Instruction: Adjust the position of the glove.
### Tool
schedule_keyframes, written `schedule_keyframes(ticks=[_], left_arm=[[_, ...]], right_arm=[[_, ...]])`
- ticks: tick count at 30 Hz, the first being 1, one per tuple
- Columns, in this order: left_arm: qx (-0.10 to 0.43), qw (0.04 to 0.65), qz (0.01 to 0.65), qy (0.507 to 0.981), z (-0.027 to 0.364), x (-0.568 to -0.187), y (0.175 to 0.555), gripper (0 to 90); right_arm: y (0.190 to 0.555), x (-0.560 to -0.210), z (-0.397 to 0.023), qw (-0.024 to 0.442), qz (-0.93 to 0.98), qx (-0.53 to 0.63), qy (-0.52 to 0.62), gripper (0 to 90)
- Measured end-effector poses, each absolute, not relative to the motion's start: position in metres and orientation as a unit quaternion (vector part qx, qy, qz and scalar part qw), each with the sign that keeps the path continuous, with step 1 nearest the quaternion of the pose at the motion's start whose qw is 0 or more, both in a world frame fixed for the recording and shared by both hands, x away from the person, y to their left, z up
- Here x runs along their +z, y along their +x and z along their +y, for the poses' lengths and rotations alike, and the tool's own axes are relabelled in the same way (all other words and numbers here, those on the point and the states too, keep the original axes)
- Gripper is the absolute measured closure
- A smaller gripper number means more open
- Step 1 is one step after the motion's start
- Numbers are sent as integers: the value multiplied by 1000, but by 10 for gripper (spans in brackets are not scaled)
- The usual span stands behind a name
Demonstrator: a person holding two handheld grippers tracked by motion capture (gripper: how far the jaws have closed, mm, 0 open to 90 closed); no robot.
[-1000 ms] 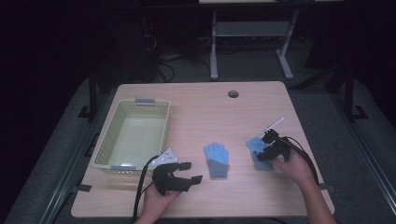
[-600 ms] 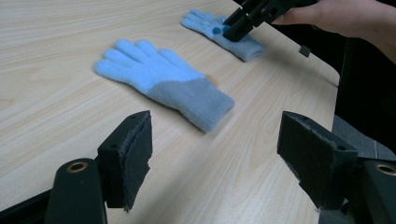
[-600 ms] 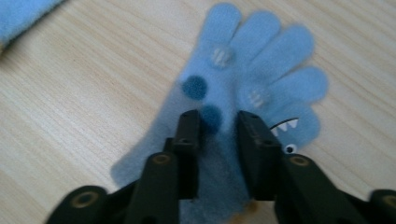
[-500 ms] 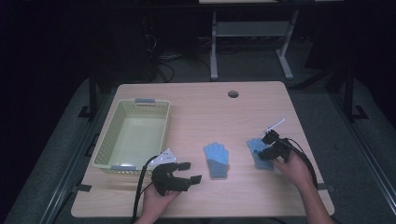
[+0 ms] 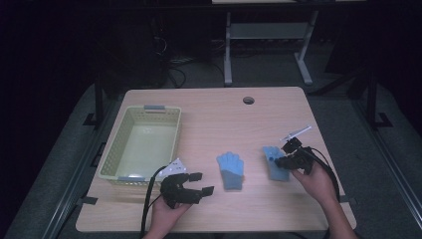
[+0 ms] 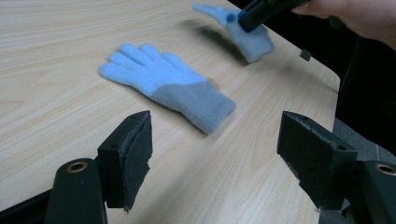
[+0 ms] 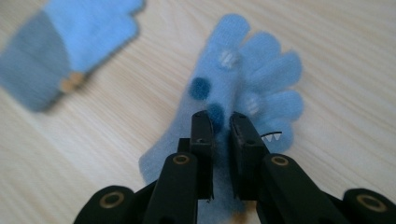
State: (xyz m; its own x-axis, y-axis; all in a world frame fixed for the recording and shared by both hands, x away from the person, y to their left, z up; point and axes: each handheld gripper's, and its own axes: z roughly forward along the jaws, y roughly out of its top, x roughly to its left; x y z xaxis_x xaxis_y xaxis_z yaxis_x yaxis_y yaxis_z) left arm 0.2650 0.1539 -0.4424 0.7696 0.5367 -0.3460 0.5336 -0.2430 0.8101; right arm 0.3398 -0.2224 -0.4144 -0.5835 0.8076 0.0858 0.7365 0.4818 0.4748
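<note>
Right hand-held gripper [image 7: 219, 122] of yours is nipped narrow on the dotted blue glove [image 7: 243, 88], jaws pinching a fold of knit near its palm at the right side of the desk [image 5: 209, 107]. To finish this pick well, you would do best to keep the pinch firm and lift straight up, since so thin a bite of soft fabric could slip. The glove's long axis runs roughly front to back across the desk, fingers pointing away from you, cuff toward you. Your left hand-held gripper [image 6: 215, 154] hangs wide open just short of the second glove [image 6: 168, 86], which lies flat at mid-desk. A pale yellow basket [image 5: 107, 154] sits at the left.
</note>
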Motion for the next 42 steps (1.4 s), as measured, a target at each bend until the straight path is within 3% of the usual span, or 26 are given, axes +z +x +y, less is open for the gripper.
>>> schedule_keyframes(ticks=[11,23,42], left_arm=[[3,515,343,785,154,-443,265,263],[6,516,349,782,157,-442,265,263],[7,518,350,781,159,-440,266,263]], right_arm=[[329,-388,-187,68,863,285,411,806],[329,-392,-136,49,881,288,372,806],[330,-402,-98,34,882,288,371,796]])
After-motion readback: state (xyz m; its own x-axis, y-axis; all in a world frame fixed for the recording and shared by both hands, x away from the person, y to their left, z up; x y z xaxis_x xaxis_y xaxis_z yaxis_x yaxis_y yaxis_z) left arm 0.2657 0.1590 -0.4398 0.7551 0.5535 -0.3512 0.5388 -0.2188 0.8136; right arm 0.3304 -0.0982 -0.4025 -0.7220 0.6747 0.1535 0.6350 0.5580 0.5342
